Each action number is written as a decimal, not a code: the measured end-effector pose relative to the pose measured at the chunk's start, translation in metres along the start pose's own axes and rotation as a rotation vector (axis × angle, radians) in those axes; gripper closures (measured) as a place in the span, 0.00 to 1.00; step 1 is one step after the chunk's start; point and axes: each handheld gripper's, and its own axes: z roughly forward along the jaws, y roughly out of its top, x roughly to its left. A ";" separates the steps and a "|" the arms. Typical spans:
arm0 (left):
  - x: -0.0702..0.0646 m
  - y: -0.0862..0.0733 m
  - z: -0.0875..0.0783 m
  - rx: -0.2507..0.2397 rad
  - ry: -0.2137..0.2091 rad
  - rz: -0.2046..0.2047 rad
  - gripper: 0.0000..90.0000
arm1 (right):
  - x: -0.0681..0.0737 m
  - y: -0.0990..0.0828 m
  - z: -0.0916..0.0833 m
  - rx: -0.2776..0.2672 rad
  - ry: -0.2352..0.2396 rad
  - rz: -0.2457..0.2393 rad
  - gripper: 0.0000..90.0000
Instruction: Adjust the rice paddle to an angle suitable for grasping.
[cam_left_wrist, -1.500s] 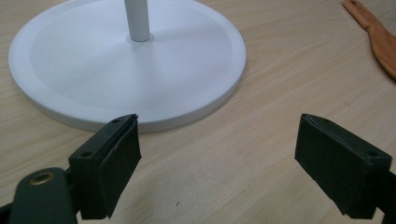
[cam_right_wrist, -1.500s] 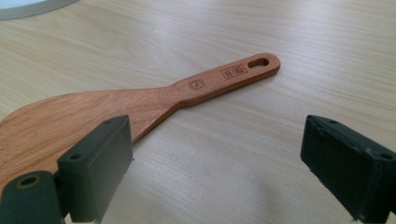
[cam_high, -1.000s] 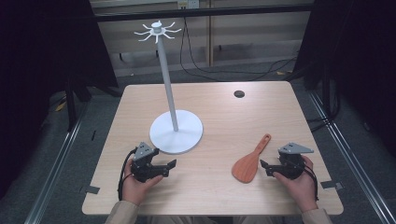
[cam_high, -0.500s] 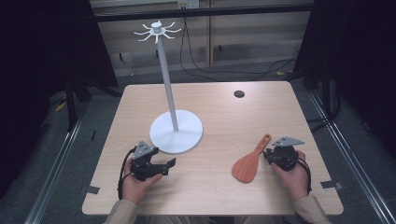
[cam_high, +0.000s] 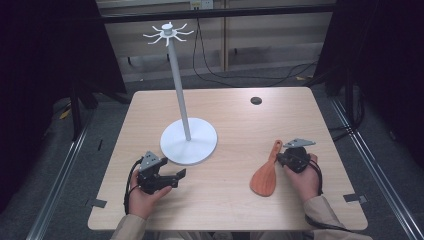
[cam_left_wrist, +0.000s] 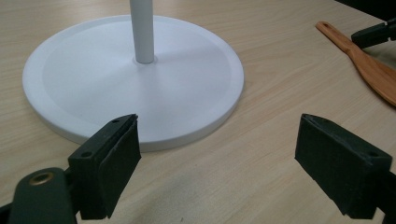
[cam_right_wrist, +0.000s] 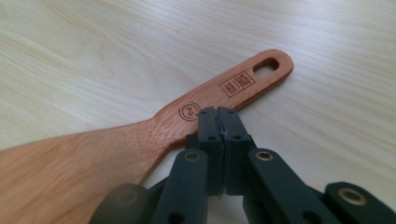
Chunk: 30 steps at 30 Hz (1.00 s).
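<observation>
- A pale wooden table (cam_high: 225, 200) stands on a grey floor, with dark curtains to either side and cables trailing over the floor behind it.
- Left of the middle of the table rises a white stand (cam_high: 189, 142): a broad round base, a thin upright pole, and a ring of small hooks at the top.
- A small dark round spot (cam_high: 256, 100) lies on the table top towards the far right, well apart from everything else.
- The wooden spatula (cam_high: 266, 173) lies flat on the table at the near right. Its broad blade points towards the person and its narrow handle, with a slot at the end, points away.
- The right tool (cam_high: 281, 159) is held low in the person's right hand, just beside the spatula's handle. Its jaws have just been closing and now stand pressed flat together.
- In the right gripper view the closed tips (cam_right_wrist: 219, 114) sit right at the edge of the spatula (cam_right_wrist: 140, 140) handle, near a round stamped mark. Nothing lies between the pads, so the handle is not gripped.
- The left tool (cam_high: 177, 176) rests in the person's left hand at the near left, just in front of the stand's base. Its jaws stand wide apart with bare table between them.
- In the left gripper view the stand's white base (cam_left_wrist: 135, 84) lies just beyond the open pads (cam_left_wrist: 116, 163).
</observation>
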 end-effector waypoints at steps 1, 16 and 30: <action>0.000 0.000 0.000 0.000 0.000 0.000 0.15 | 0.000 0.000 0.000 0.000 0.000 0.000 0.99; 0.001 0.000 -0.001 0.011 -0.004 0.019 0.16 | 0.028 0.020 0.017 0.015 0.087 -0.044 0.96; 0.001 0.000 -0.001 0.003 -0.015 0.008 0.16 | 0.035 0.039 0.015 0.088 0.097 0.003 0.82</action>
